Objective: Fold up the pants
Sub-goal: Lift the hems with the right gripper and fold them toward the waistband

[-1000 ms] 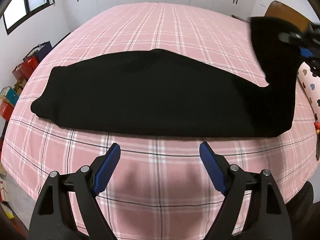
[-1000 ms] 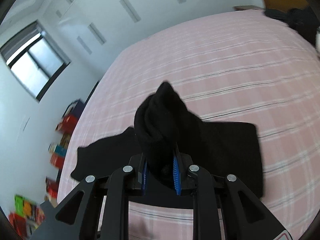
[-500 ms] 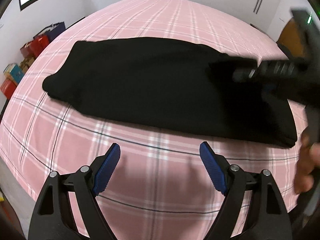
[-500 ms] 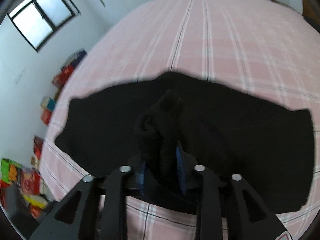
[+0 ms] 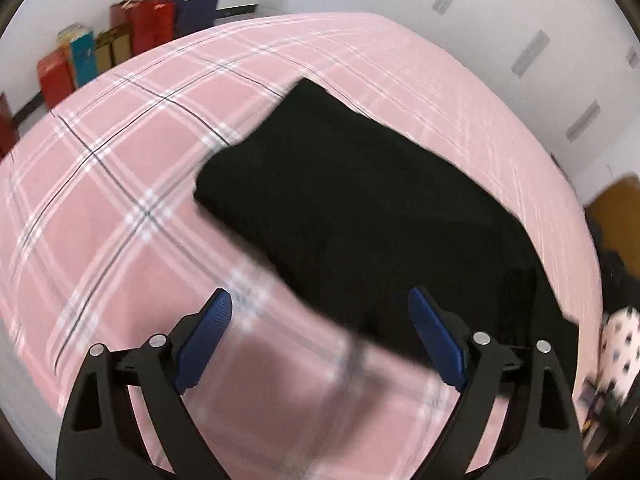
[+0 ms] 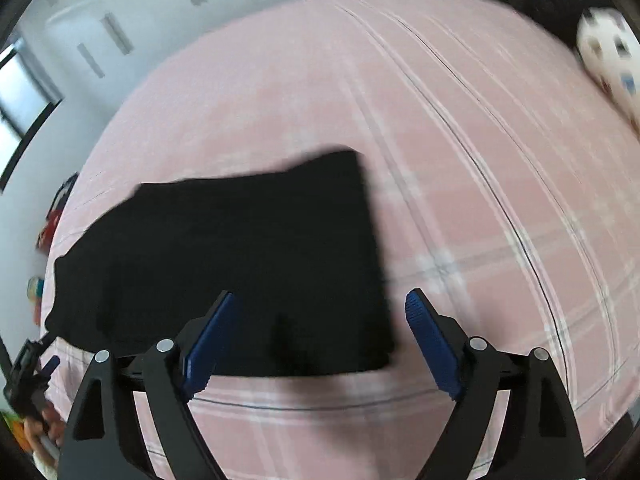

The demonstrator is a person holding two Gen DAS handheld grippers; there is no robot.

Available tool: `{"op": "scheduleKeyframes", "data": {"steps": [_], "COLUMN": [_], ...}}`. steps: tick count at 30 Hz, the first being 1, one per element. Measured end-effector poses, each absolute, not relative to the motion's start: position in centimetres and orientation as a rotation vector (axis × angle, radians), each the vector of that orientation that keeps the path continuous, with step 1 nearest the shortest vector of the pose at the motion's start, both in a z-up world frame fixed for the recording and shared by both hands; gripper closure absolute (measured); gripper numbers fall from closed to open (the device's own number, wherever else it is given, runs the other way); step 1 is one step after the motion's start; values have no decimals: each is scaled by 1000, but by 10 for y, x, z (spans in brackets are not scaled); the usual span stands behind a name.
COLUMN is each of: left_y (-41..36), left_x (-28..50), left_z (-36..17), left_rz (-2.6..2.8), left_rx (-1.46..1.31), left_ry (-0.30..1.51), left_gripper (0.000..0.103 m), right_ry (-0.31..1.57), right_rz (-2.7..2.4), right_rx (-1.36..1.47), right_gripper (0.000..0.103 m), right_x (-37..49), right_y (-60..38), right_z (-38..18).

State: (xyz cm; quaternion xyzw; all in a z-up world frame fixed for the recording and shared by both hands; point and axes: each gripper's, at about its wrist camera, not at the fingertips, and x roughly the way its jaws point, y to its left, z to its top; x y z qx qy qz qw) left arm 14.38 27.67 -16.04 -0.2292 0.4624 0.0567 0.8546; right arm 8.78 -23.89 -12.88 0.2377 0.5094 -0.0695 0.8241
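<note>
Pants (image 5: 360,208) lie flat, long axis running lower-right to upper-left.

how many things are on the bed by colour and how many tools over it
black pants, folded flat: 1
white spotted pillow: 1
blue-padded tools, left tool and right tool, both opening, nothing between the pads: 2
total: 4

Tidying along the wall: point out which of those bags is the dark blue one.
The navy bag stands at the right end of the row, right beside the red bags. Everything further left is brown, teal or red.
</note>
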Motion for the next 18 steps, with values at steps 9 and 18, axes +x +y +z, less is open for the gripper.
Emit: {"op": "scheduleKeyframes", "data": {"steps": [9, 18], "left_y": [275, 259], "left_x": [183, 185], "left_z": [-186, -173], "left_rz": [179, 188], "left_rx": [-478, -448], "left_ry": [949, 963], "left_gripper": [7, 13], "right_ry": [1083, 1011], "right_rz": [-37, -20], "right_rx": [598, 628], "right_gripper": [23, 86], "right_x": [101, 69], "right_y": [-215, -251], "right_z": [-174, -117]}}
